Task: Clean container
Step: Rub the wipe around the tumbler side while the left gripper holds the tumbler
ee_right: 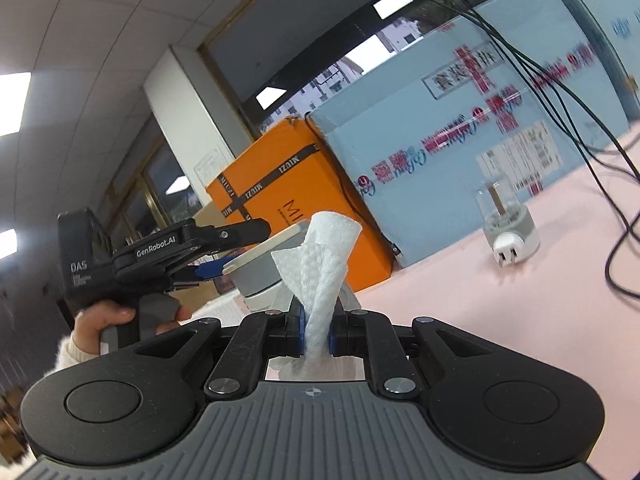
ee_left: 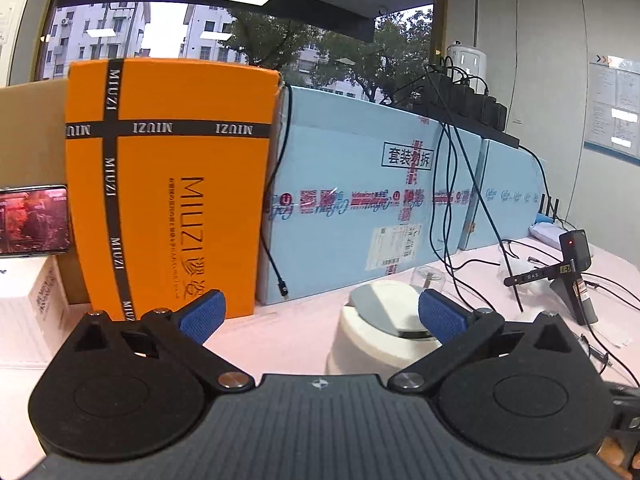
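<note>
A white round container (ee_left: pixel 360 344) with a grey and white lid (ee_left: pixel 388 308) stands on the pink table. My left gripper (ee_left: pixel 320 314) is open wide, and the container sits between its blue pads (ee_left: pixel 202 314), close to the right one. In the right wrist view a hand holds the left gripper (ee_right: pixel 240 246) level, its fingers flanking the container (ee_right: pixel 256 280). My right gripper (ee_right: pixel 316 334) is shut on a twisted white paper towel (ee_right: pixel 324 256) that sticks up just in front of the container. The right gripper (ee_left: pixel 510 280) also shows side-on at the right of the left wrist view.
An orange MIUZI box (ee_left: pixel 168 184) and pale blue cartons (ee_left: pixel 360 200) stand along the back of the table. Black cables (ee_left: pixel 456 208) hang over the cartons onto the pink cover. A small glass-topped device with a plug (ee_right: pixel 508 232) sits to the right. A phone (ee_left: pixel 34 220) rests on a white box at the left.
</note>
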The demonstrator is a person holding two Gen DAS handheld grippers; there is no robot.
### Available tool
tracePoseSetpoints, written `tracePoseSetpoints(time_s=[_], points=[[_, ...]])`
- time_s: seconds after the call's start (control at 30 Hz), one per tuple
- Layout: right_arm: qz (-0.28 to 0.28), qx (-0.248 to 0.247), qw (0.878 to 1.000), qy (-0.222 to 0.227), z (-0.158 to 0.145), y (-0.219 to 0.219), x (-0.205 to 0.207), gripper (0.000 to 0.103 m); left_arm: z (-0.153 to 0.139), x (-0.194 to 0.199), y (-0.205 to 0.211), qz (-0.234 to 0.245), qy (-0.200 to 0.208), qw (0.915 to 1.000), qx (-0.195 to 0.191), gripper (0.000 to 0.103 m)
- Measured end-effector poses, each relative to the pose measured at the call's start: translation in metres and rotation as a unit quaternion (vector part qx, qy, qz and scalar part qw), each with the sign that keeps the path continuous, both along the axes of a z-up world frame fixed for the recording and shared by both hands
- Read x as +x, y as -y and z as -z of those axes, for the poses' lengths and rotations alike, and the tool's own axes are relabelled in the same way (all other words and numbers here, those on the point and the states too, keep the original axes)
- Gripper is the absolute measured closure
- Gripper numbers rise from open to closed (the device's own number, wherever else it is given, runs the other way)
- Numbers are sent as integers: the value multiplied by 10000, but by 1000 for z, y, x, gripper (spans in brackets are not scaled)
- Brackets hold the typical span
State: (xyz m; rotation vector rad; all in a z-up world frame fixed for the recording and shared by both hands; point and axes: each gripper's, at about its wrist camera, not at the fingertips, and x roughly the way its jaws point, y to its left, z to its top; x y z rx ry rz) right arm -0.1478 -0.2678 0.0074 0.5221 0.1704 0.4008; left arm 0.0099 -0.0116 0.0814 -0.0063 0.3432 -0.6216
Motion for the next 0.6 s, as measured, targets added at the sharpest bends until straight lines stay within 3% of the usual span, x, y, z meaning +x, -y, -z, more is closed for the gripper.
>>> tracePoseSetpoints(time_s=[0.2, 0.33, 0.6], points=[[-85, -302, 9985, 451, -18, -31, 2, 92, 1, -2, 4, -119, 319, 9992, 209, 0], [45, -790, 9966, 240, -17, -48, 16, 92, 2, -6, 4, -121, 488, 9983, 296, 0], [175, -937, 9952, -204, -3, -55, 25, 92, 2, -8, 6, -21, 532, 9982, 277, 0]])
